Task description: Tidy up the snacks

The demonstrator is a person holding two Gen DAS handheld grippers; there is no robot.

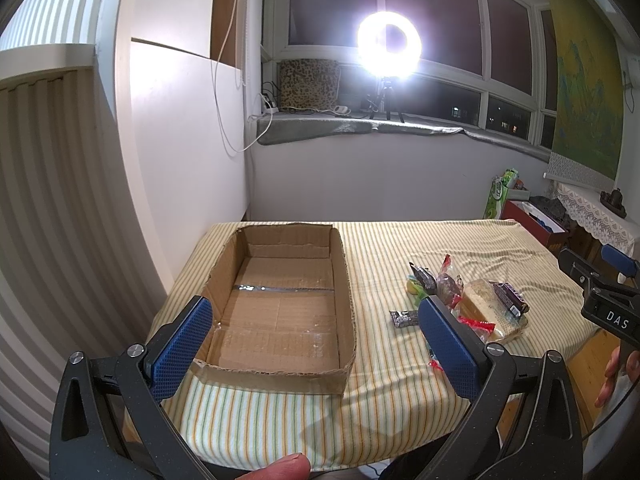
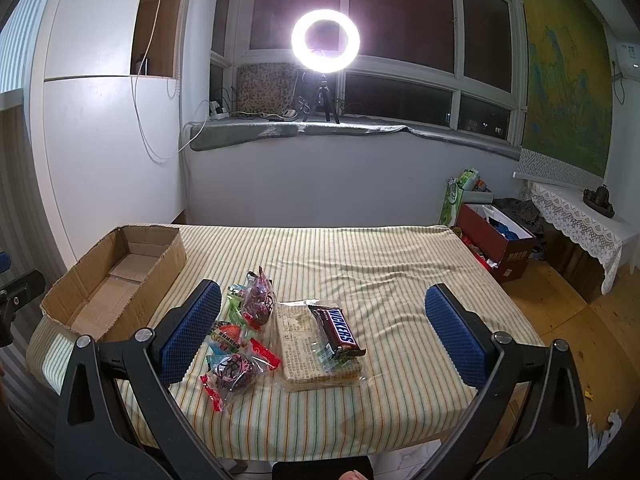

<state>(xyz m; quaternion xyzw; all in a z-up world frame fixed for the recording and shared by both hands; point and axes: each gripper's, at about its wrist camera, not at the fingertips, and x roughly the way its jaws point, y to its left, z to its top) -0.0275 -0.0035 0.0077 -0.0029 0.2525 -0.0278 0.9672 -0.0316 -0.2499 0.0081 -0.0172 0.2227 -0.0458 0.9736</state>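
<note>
An empty, shallow cardboard box (image 1: 280,304) (image 2: 116,280) sits on the left of the striped tablecloth. A pile of snacks lies to its right: a Snickers bar (image 2: 338,332) on top of a flat clear-wrapped cracker pack (image 2: 316,360), dark candies in clear wrappers (image 2: 260,300), and small red and green packets (image 2: 228,340). My left gripper (image 1: 316,332) is open, held low over the box's near end. My right gripper (image 2: 324,328) is open, hovering above the snack pile with the Snickers bar between its blue pads (image 2: 192,332).
The table (image 2: 400,272) stands against a white wall under a window sill. A red box (image 2: 496,244) and green packages rest on the floor at the right. A ring light glares from the sill. The right gripper's body (image 1: 600,292) shows at the left view's right edge.
</note>
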